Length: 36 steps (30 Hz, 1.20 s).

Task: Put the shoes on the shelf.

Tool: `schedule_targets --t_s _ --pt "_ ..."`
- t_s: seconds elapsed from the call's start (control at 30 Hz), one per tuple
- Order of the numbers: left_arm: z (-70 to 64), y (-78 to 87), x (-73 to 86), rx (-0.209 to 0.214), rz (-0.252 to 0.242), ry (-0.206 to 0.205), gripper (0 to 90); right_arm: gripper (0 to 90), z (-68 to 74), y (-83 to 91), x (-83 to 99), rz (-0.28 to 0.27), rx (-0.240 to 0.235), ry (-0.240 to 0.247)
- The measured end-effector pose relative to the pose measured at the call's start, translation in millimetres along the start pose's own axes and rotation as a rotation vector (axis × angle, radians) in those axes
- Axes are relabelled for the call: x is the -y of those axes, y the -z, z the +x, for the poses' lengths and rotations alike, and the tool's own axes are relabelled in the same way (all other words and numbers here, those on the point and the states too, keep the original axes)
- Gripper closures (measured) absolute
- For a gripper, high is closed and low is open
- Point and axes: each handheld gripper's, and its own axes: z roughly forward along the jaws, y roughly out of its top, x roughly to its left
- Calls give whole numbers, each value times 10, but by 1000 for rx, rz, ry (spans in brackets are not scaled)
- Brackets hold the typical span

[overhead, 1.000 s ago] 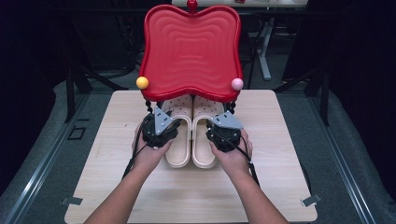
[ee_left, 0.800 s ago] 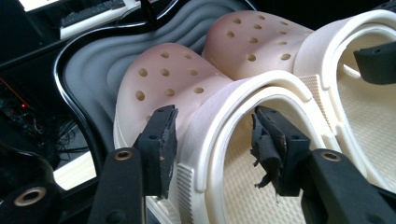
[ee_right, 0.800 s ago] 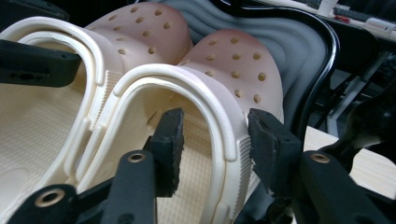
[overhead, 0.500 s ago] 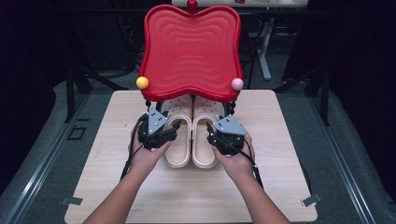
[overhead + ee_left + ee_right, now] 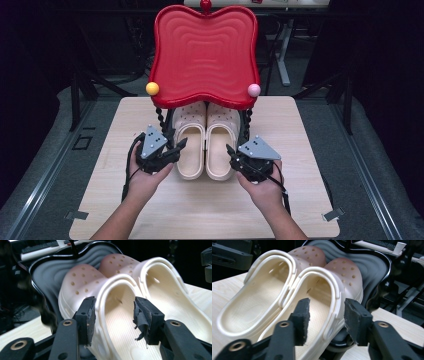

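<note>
A pair of cream clogs, left clog (image 5: 190, 145) and right clog (image 5: 220, 145), lies side by side with the toes on a black wavy tray (image 5: 47, 272) under a red shelf (image 5: 205, 55). My left gripper (image 5: 176, 148) is open beside the left clog's outer wall. In the left gripper view this gripper (image 5: 115, 317) straddles the rim of the left clog (image 5: 82, 282). My right gripper (image 5: 232, 152) is open at the right clog's outer side. In the right gripper view that gripper (image 5: 328, 317) straddles the rim of the right clog (image 5: 347, 272). Neither grips.
The red shelf stands on black twisted posts (image 5: 160, 120) and overhangs the clogs' toes. A yellow ball (image 5: 152, 88) and a pink ball (image 5: 254, 90) sit at its front corners. The wooden table (image 5: 310, 150) has bare room to both sides and in front of the heels.
Both grippers have drawn back toward the person and slightly apart, from alongside the clogs' middles to near the heels. The clogs have stayed in place.
</note>
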Motion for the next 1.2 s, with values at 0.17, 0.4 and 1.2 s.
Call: schedule_targets --t_s 0.17,0.4,1.2 --pt "-23 111 109 16 -12 4 525 468 34 85 102 -42 -5 51" --pt "-84 239 294 39 -13 30 480 466 160 196 348 -31 -19 122" --pt "-409 385 908 87 98 94 881 899 445 209 808 106 -134 46"
